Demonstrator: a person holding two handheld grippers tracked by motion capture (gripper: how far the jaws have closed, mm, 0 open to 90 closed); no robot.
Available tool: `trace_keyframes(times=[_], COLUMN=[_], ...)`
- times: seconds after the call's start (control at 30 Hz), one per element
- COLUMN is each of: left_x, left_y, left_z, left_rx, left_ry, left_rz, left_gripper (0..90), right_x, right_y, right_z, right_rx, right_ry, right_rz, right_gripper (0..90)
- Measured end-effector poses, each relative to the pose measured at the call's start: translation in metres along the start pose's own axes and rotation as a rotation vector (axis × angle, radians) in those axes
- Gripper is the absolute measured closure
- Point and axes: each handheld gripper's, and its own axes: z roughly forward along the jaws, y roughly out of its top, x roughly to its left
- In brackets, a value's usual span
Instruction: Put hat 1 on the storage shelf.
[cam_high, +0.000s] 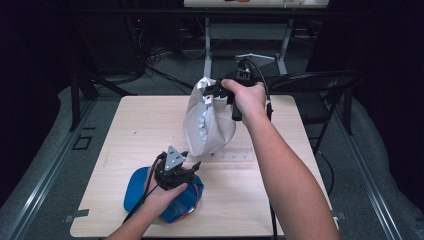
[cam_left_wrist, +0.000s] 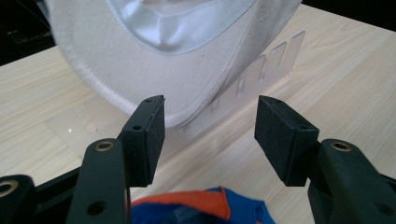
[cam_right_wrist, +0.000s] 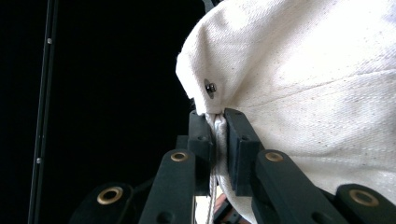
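The white cap hung above the bench's middle, its edge pinched in my right gripper. My left gripper, jaws wide and empty, hovered over the blue cap by the near edge.

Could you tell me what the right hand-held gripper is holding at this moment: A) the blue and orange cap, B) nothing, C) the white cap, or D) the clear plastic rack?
C: the right hand-held gripper has its jaws pinched on the white cap, holding it above the table.
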Motion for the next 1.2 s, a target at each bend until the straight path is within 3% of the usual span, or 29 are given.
trace_keyframes(times=[0.07,0.23,0.33,0.43,0.47,0.63,0.67,0.9,0.97,1.2], left_x=[-0.003,-0.004,-0.003,0.0,0.002,0.012,0.019,0.037,0.037,0.037], left_y=[0.002,0.004,0.004,0.003,0.003,0.0,-0.002,-0.006,-0.007,-0.01], left_z=[0.005,0.017,0.021,0.022,0.021,0.014,0.01,0.003,0.004,0.004], left_rx=[-0.006,0.025,0.044,0.051,0.055,0.042,0.037,0.018,0.011,0.001], left_ry=[0.005,0.063,0.093,0.094,0.089,0.073,0.062,0.013,-0.009,-0.011], left_rz=[0.009,0.025,0.033,0.044,0.051,0.036,0.023,-0.041,-0.055,-0.081], left_gripper=[45.7,48.8,55.0,61.4,69.0,77.1,78.1,79.0,79.4,80.4], right_x=[0.001,0.001,0.002,0.002,0.002,0.003,0.003,0.007,0.008,0.011], right_y=[0.0,-0.001,-0.002,-0.002,-0.002,-0.003,-0.003,-0.003,-0.004,-0.005], right_z=[0.001,0.002,0.002,0.001,0.002,0.003,0.003,0.005,0.007,0.014], right_rx=[-0.002,0.0,0.002,0.002,0.007,0.006,0.006,0.005,0.011,0.021], right_ry=[0.004,0.003,0.004,0.003,0.001,0.006,0.007,0.006,0.006,0.005], right_rz=[0.004,0.0,-0.005,-0.006,-0.005,-0.006,-0.005,-0.011,-0.014,-0.021], right_gripper=[81.9,81.9,81.9,81.9,81.9,81.8,81.8,81.8,81.8,81.8])
